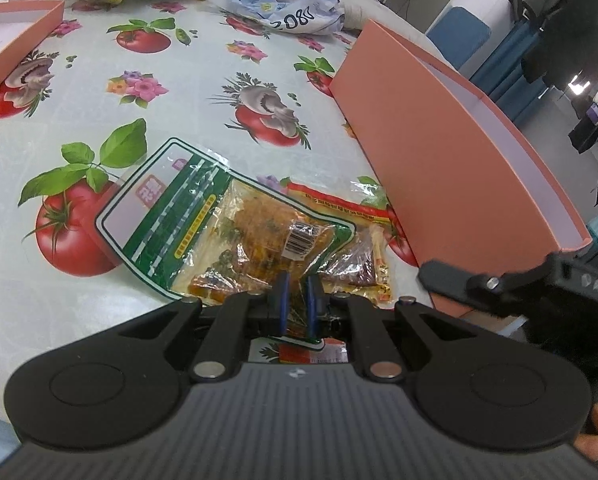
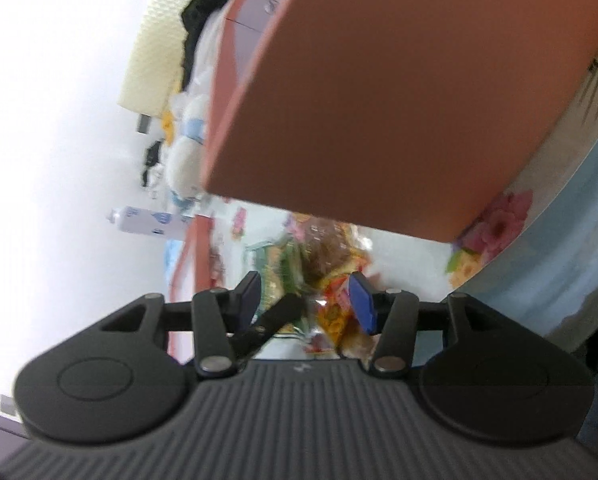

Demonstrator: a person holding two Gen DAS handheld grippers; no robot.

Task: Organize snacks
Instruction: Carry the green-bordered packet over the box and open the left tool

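While the left tongs [image 1: 295, 304] are clamping the near edge of the green-bordered snack bag [image 1: 227, 232], the right tongs [image 2: 309, 300] are hanging released, their blue pads standing apart around crinkled wrapper without pressing it in the blurred right wrist view. The green-bordered bag is lying flat on the counter [image 1: 179, 92], stretching away ahead of the left tongs, and a red-edged snack packet [image 1: 355, 256] is sitting partly under it, just ahead and to the right of those tongs. The tall pink box [image 1: 439, 152] is standing further to their right, its open top facing up; it is also filling the upper part of the right wrist view.

Both packs are looking light, thin and floppy, with slick clear film over lumpy pieces, so they are likely to sag and slide. Gripping on the flat sealed border, as the left tongs are doing, is probably safer than squeezing the filled middle, which could crush the contents. Lifting slowly is advisable, since the lower packet may be dragging along.
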